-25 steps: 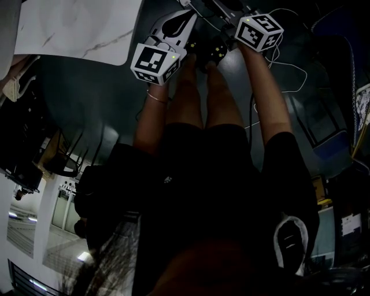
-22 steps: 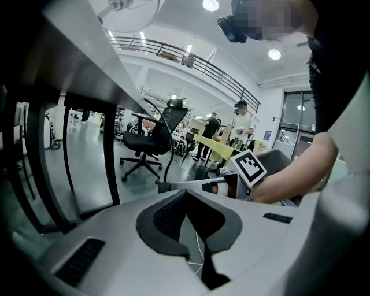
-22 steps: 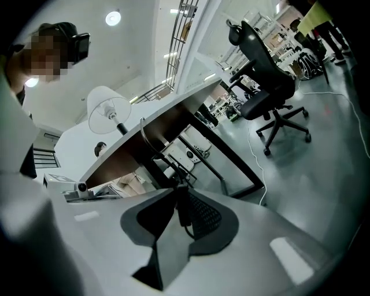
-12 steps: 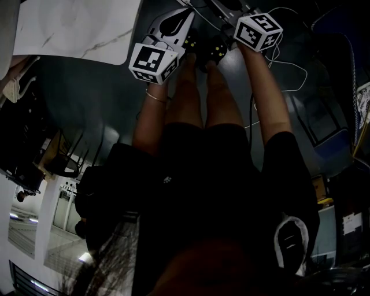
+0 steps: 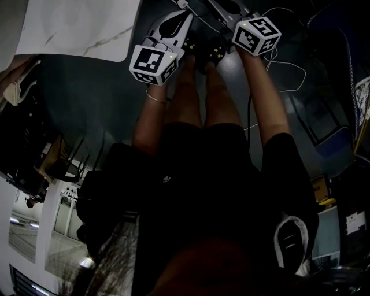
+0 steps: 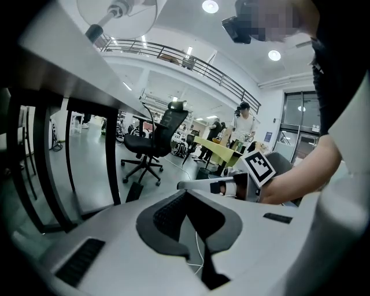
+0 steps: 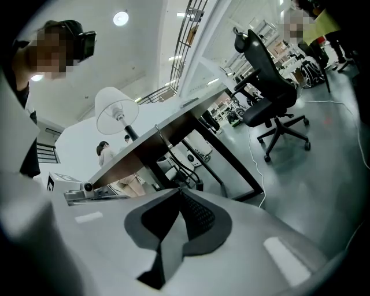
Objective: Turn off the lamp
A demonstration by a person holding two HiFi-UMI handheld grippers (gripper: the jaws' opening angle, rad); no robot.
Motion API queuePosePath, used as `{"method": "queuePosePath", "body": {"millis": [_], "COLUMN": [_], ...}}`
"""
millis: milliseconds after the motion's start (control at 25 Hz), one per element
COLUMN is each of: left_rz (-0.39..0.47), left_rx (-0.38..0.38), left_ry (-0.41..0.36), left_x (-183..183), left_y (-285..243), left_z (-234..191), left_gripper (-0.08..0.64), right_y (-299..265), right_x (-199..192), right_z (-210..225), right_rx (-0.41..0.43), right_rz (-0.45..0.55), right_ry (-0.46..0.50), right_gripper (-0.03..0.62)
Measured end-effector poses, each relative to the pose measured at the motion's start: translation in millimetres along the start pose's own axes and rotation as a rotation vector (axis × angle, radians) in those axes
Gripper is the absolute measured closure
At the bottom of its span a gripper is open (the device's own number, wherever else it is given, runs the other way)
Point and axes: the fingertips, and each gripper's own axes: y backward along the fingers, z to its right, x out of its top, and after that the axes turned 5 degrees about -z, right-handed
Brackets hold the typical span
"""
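Note:
The lamp (image 7: 115, 110) has a white round shade and stands on a table (image 7: 173, 130) up ahead to the left. The left gripper view shows its shade (image 6: 118, 14) from below, at the top edge. My right gripper (image 7: 178, 192) points toward the table's underside, well short of the lamp. Its jaws have just been closing; the tips now touch with nothing between them. My left gripper (image 6: 185, 192) is also shut and empty, pointing under the table. In the head view both marker cubes, the left (image 5: 153, 62) and the right (image 5: 257, 33), are held out above the person's knees.
The white marble tabletop (image 5: 75, 29) lies at the head view's upper left. Dark table legs (image 6: 72, 162) stand close on the left. A black office chair (image 7: 272, 87) is on the open floor, and a white cable (image 5: 289, 69) trails there. A person (image 6: 243, 124) stands far off.
Hardly anything has changed in the head view. The right gripper's cube has edged slightly up and left, and the left gripper's cube has stayed where it was.

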Motion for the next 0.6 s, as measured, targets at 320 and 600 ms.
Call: {"method": "queuePosePath", "body": {"millis": [320,600], "left_rz": [-0.022,0.002], "left_rx": [0.013,-0.026], "left_ry": [-0.045,-0.065], "left_x": [7.1,25.3], "left_y": [2.9,7.6], "left_z": [10.1,33.2], "left_gripper": [0.554,0.554], "right_y": [19.6,36.3], "right_x": [22.6,39.5], "right_z": [-25.4,-49.9], "right_rx": [0.013,0.014], "right_rz": [0.023,0.052], "right_ry": [0.043,0.079], "right_gripper": [0.591,0.591]}}
